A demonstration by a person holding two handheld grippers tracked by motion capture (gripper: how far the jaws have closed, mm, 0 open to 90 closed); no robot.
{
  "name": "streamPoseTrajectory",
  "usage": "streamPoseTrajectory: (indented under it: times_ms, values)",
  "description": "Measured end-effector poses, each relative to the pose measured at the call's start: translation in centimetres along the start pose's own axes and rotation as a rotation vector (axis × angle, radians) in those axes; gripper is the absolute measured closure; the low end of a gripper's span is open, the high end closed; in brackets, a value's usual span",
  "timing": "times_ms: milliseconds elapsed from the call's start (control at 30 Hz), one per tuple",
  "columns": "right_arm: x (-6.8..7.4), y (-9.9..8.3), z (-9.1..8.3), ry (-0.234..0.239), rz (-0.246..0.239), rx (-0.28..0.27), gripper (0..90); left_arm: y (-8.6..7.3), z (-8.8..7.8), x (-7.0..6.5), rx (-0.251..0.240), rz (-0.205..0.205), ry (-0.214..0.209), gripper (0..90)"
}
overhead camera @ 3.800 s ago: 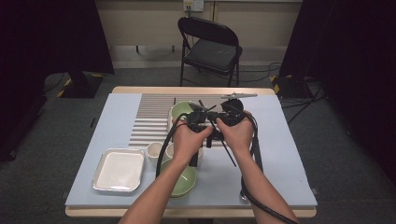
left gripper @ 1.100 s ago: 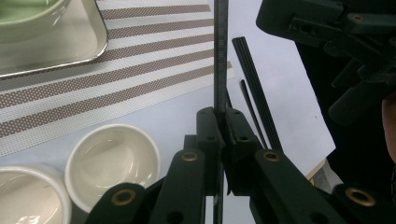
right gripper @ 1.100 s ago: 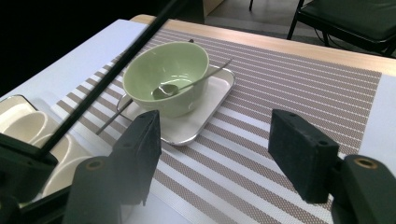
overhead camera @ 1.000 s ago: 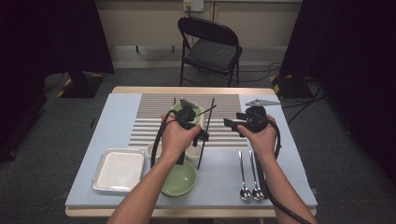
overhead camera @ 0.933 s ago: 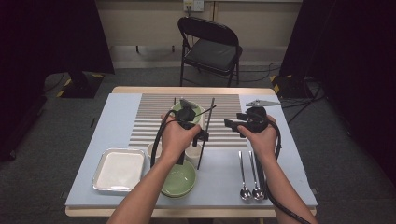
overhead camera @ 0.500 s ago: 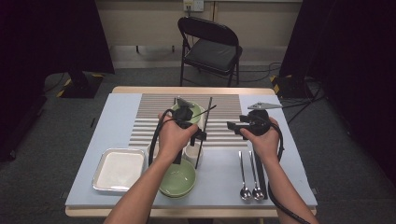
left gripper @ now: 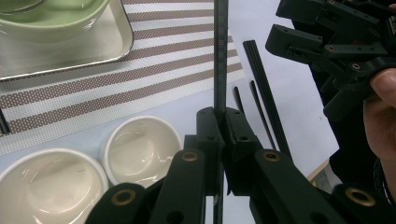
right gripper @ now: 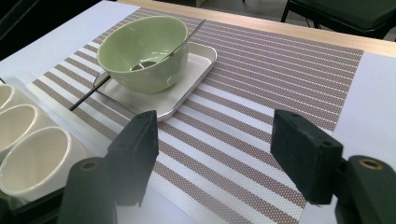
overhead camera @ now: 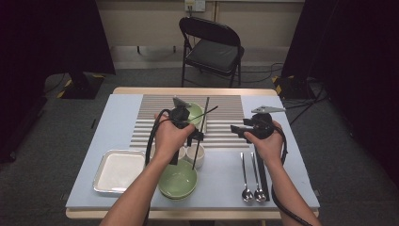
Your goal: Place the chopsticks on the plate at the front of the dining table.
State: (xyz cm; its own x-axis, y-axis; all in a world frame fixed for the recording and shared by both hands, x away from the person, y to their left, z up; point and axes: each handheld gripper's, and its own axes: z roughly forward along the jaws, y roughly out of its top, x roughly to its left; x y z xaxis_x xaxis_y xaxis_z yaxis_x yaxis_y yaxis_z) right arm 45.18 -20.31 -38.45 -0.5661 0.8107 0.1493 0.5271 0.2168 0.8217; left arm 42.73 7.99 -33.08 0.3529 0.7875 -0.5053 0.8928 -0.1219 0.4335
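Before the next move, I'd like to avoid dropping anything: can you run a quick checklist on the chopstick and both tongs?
1. Left tongs shut on the black chopstick: ok.
2. Chopstick gripped near its middle, ends free: ok in the high view.
3. Right tongs open and empty: ok.
4. Striped mat bare under the right tongs: ok.
5. White cups right below the chopstick's lower end: not ok, could be knocked.
6. Chopstick slipping in the grip: cannot tell.
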Motion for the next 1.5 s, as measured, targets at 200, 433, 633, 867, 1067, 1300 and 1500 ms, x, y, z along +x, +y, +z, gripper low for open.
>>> streamPoseTrajectory:
  times_ms: [200, 433, 633, 867, 1067, 1300, 1500]
  values:
    - [-0.3, -0.4, -0.1, 0.004, 0.003, -0.001, 31.4, -0.1, -0.3, 0.2, -0.001, -0.005, 0.006, 86.3]
    - [-0.8, -0.9, -0.1, -0.005, 0.003, 0.008, 31.1, 0.0, -0.6, 0.5, 0.002, -0.005, 0.008, 86.3]
    - [-1.1, -1.2, -0.2, -0.011, 0.0, 0.013, 31.0, 0.0, -0.9, 0.8, 0.0, -0.013, 0.008, 86.3]
    - [-1.4, -1.6, -0.3, -0.016, -0.001, 0.023, 30.9, -0.2, -1.1, 0.8, -0.002, -0.006, 0.016, 86.3]
    - [-1.7, -2.0, -0.3, -0.016, 0.001, 0.028, 30.7, -0.1, -1.3, 1.0, -0.001, -0.016, 0.015, 86.3]
    - [-2.0, -2.6, -0.3, -0.016, 0.003, 0.029, 30.7, -0.1, -1.7, 1.4, -0.001, -0.025, 0.014, 86.4]
    - [-2.2, -2.9, -0.3, -0.013, -0.001, 0.033, 30.6, 0.0, -2.1, 1.8, -0.003, -0.032, 0.022, 86.3]
